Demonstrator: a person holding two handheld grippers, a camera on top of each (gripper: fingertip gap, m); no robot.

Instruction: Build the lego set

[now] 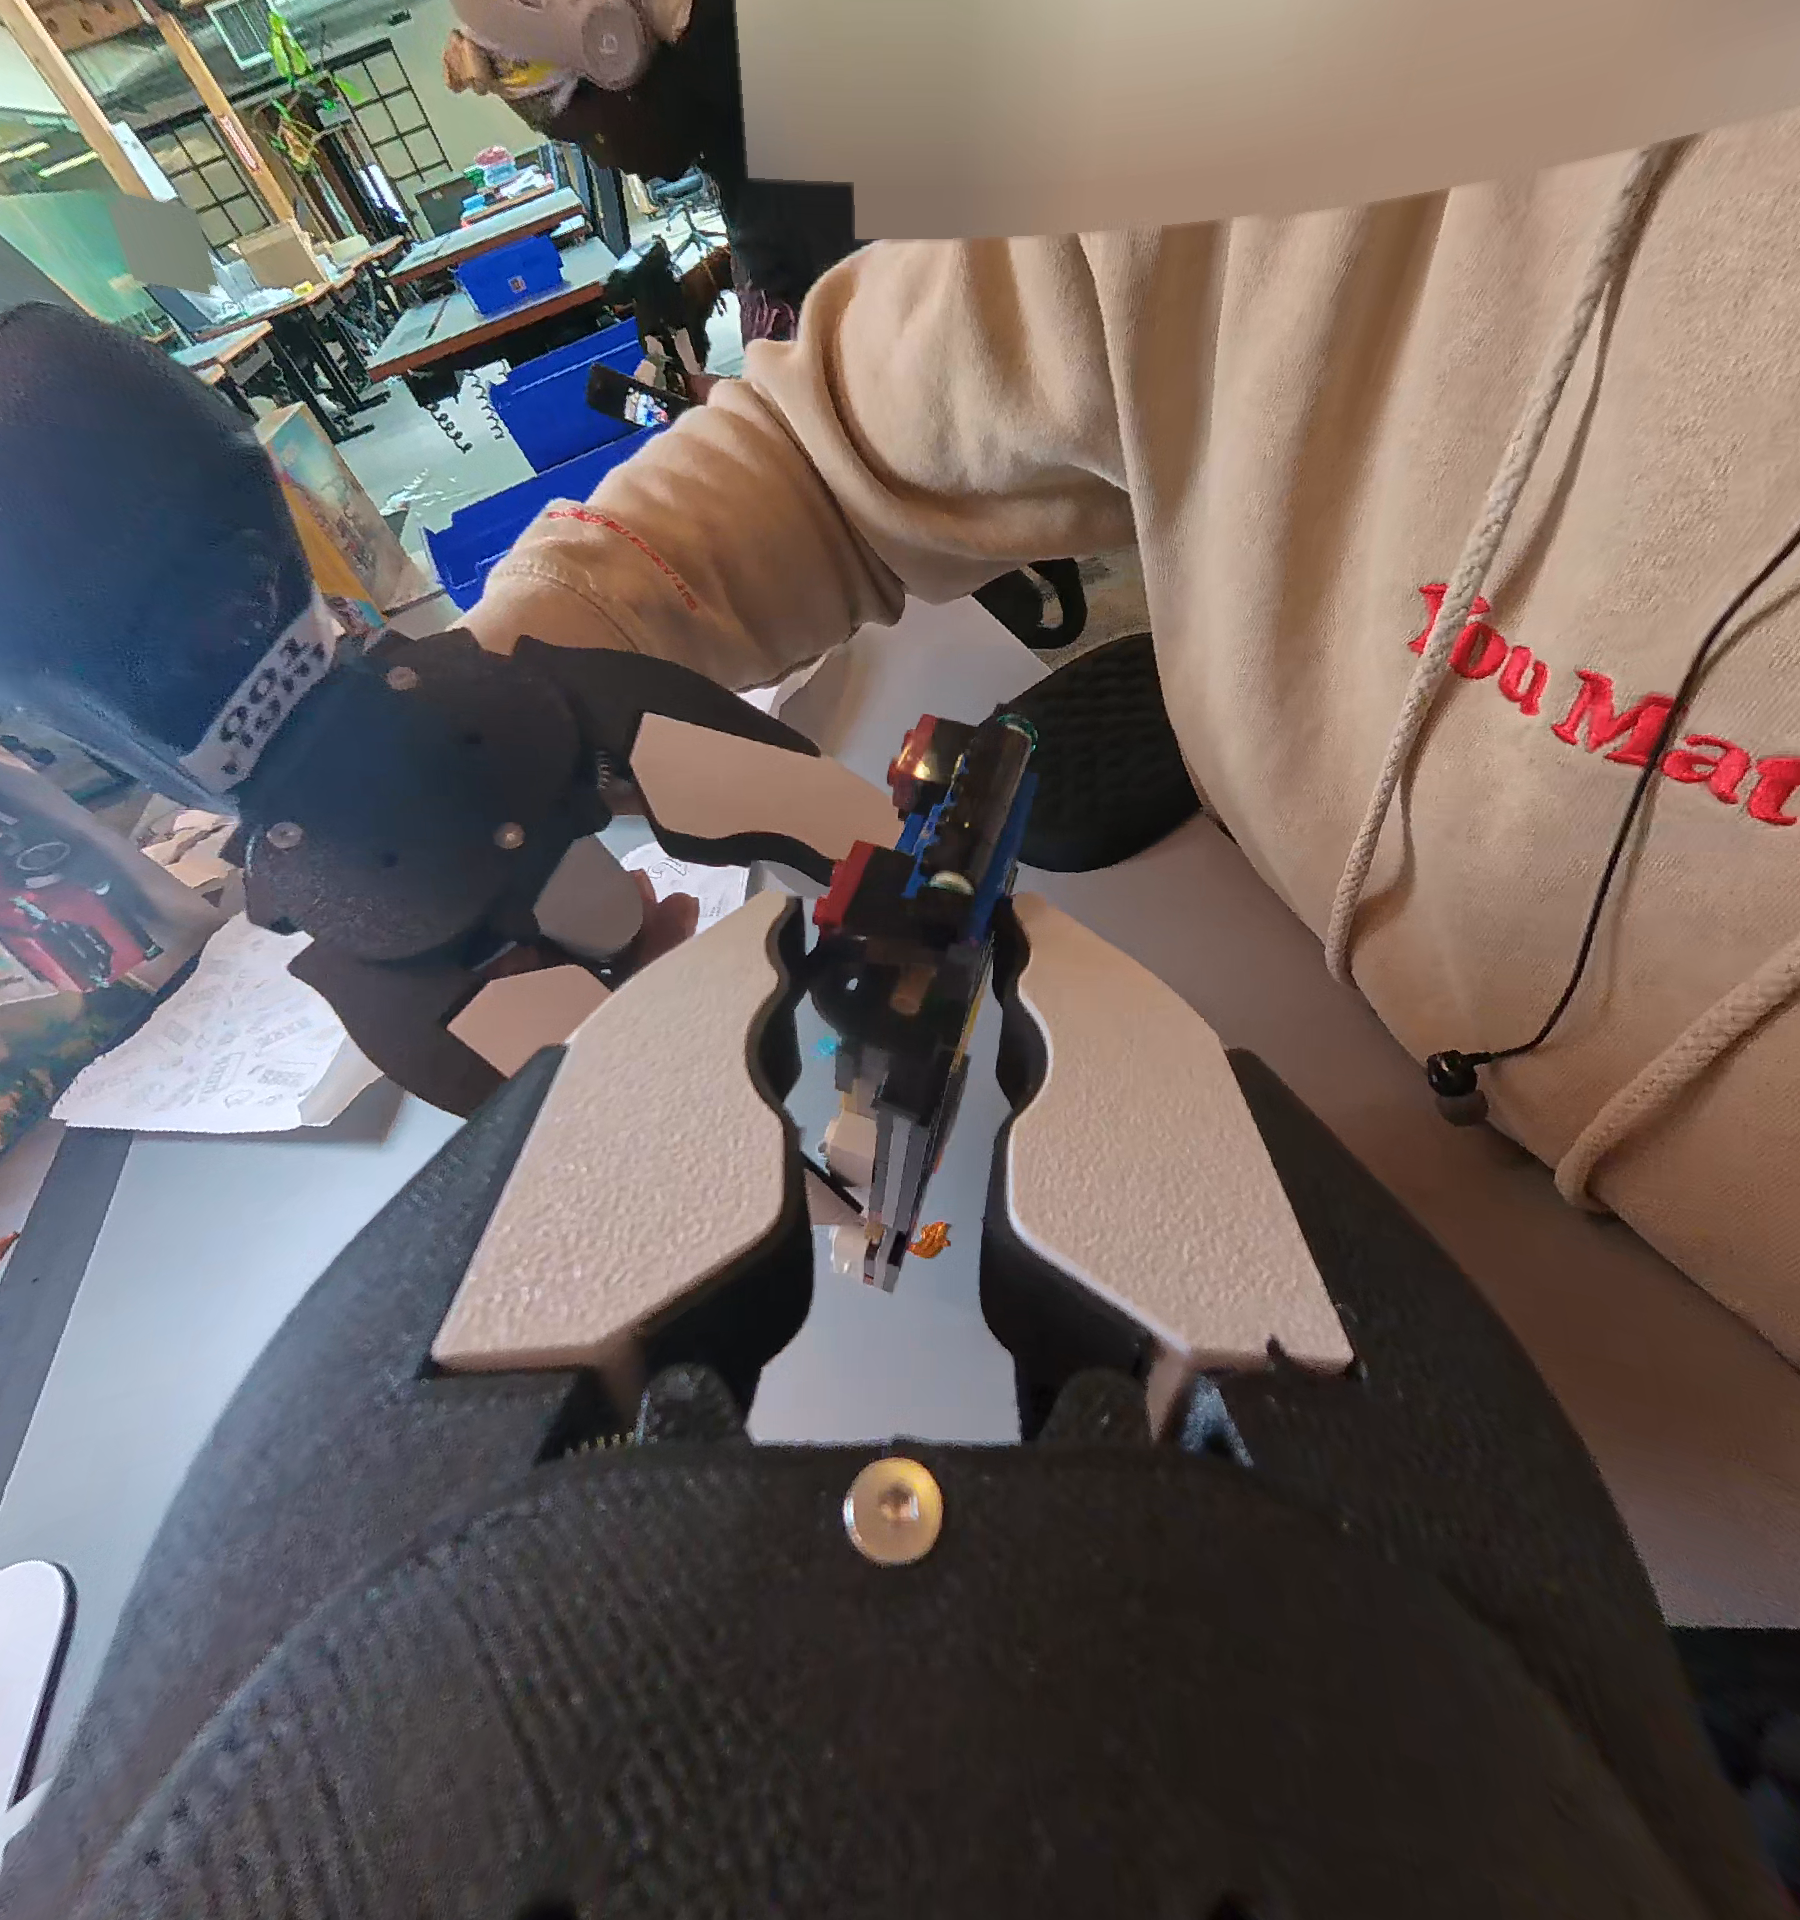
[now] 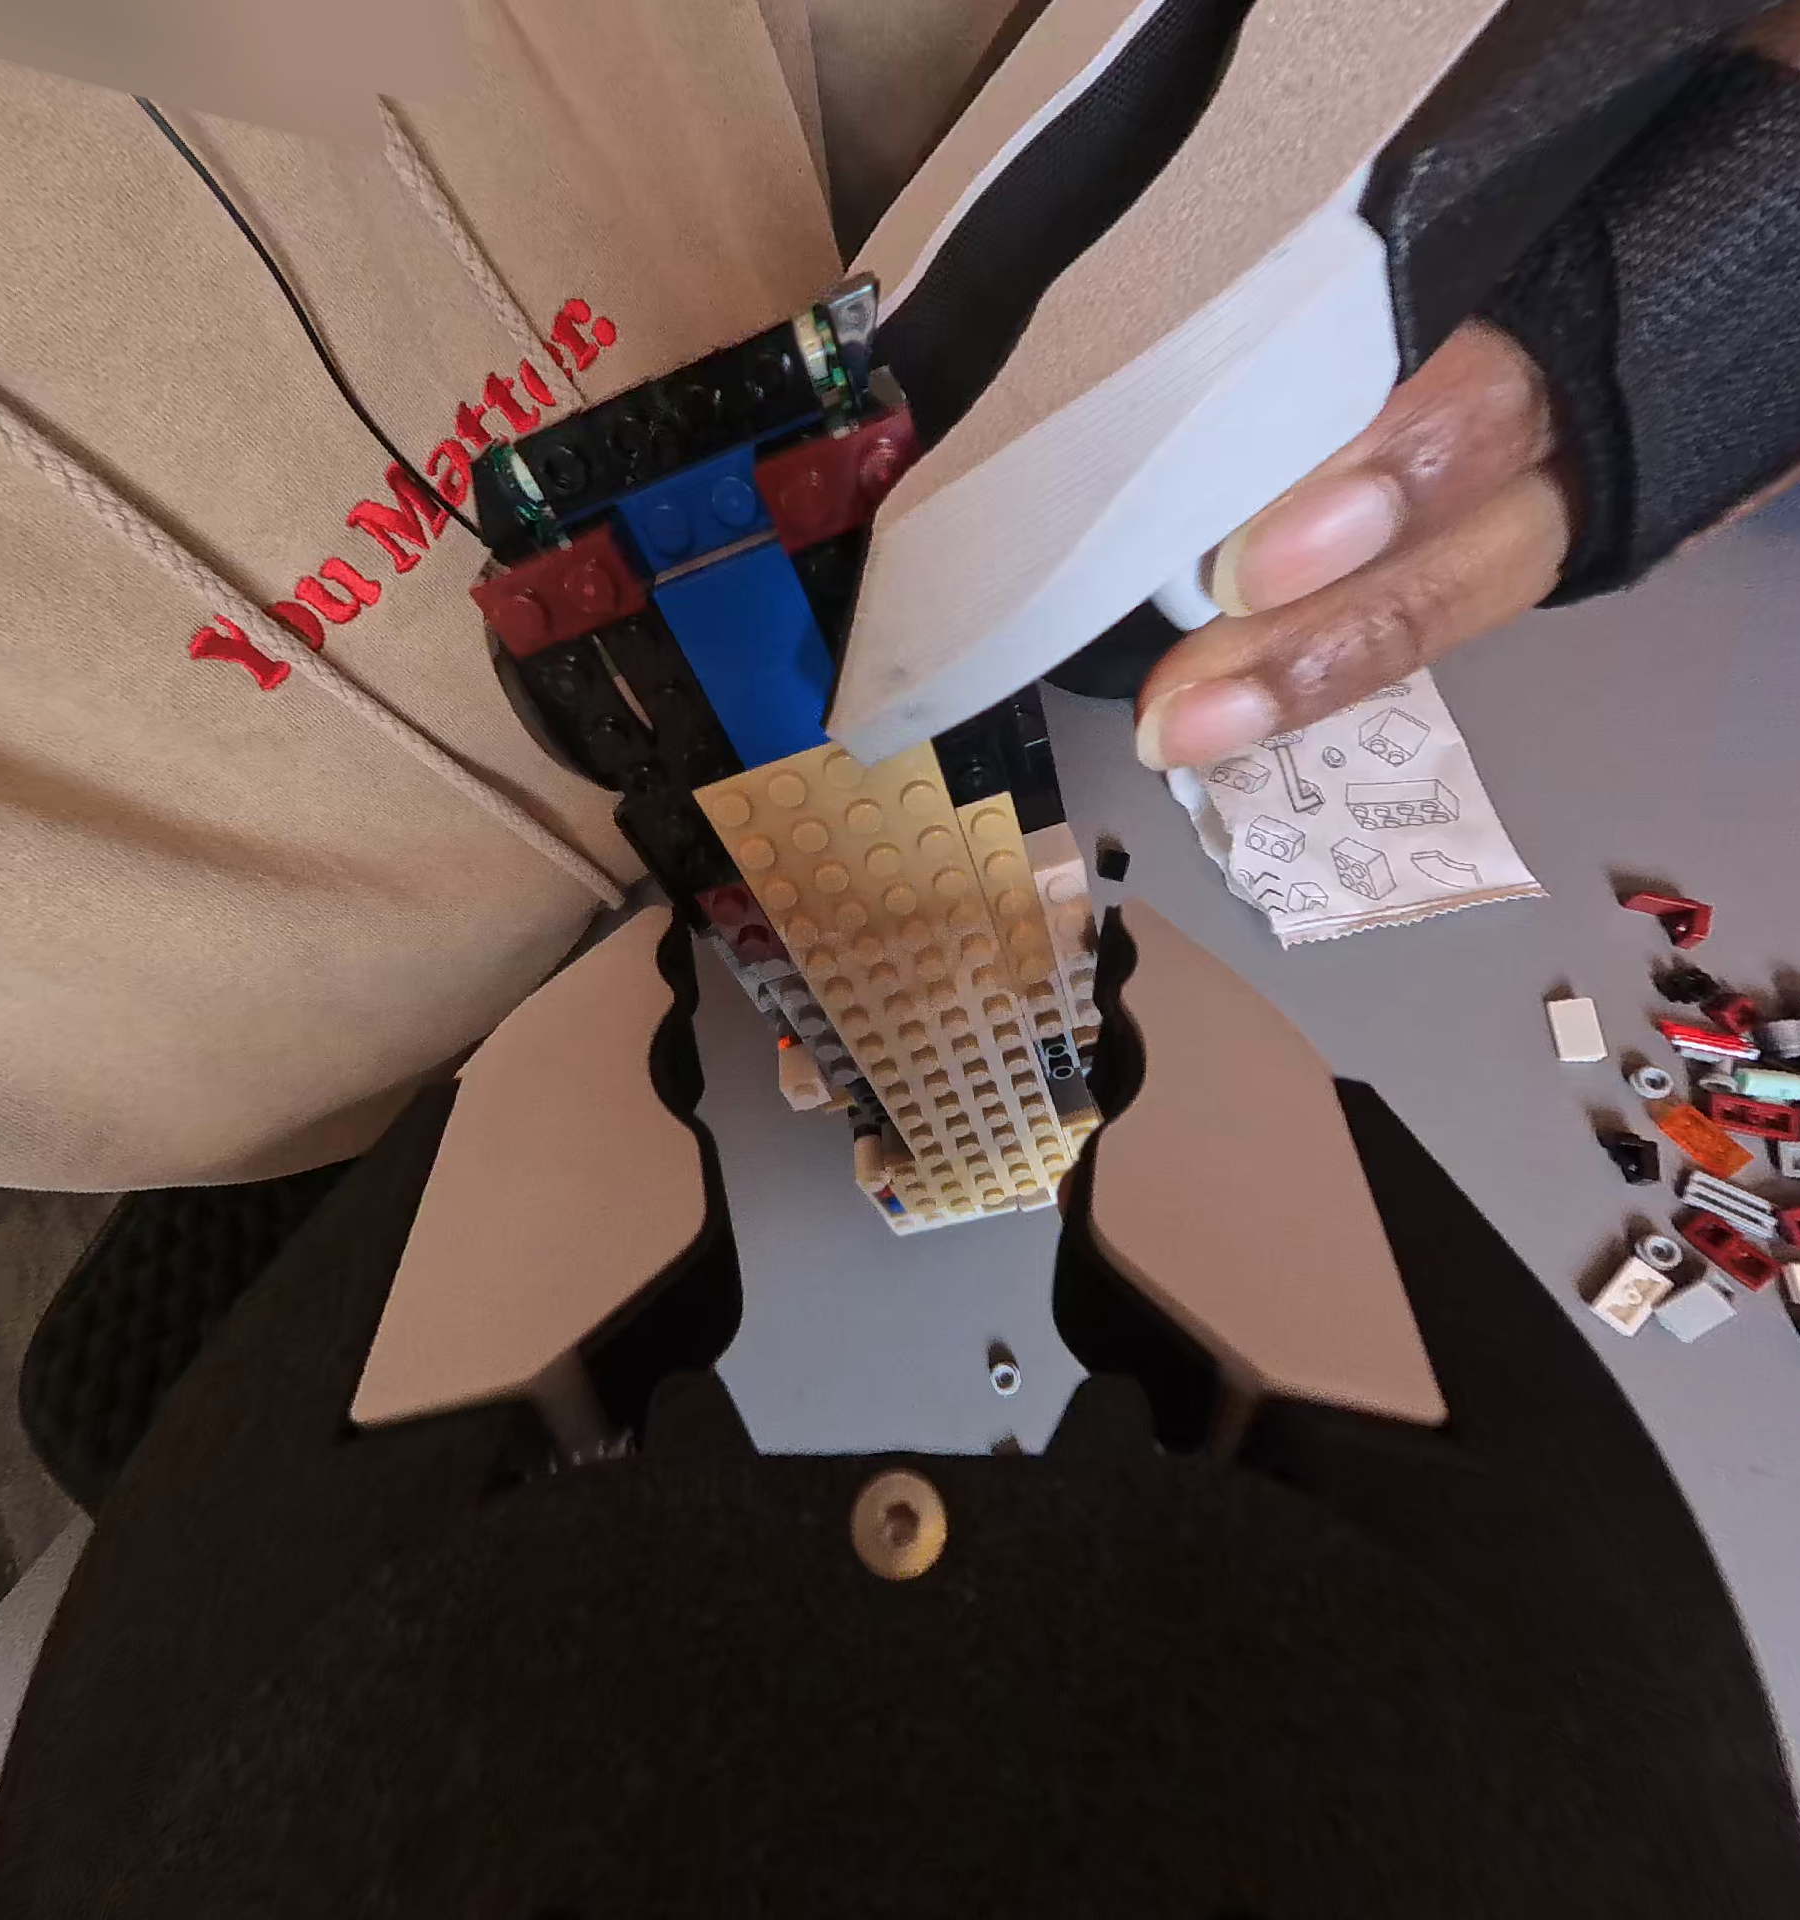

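A brick model [image 2: 875, 935] with a tan studded plate, a blue strip, black and dark red bricks is held in the air in front of a person's beige hoodie [image 2: 200, 831]. My right gripper [image 2: 896, 935] is shut on it, with one pad on each long edge. My left gripper [image 1: 901, 925] is shut on the same model [image 1: 906, 904], seen edge-on, and grips it across its thin side. In the right wrist view one left finger [image 2: 1031, 520] lies on the blue strip. In the left wrist view a right finger [image 1: 730, 769] reaches the model's red brick.
Loose bricks [image 2: 1748, 1122] lie on the grey table [image 2: 1498, 1039] at the right, with a torn paper bag [image 2: 1363, 821] and a small grey stud [image 2: 1005, 1379]. A printed sheet [image 1: 221, 1049] and a toy box [image 1: 2, 935] lie at the left. The person's body is close behind the model. There is about 5 cm between the tips of the two grippers.
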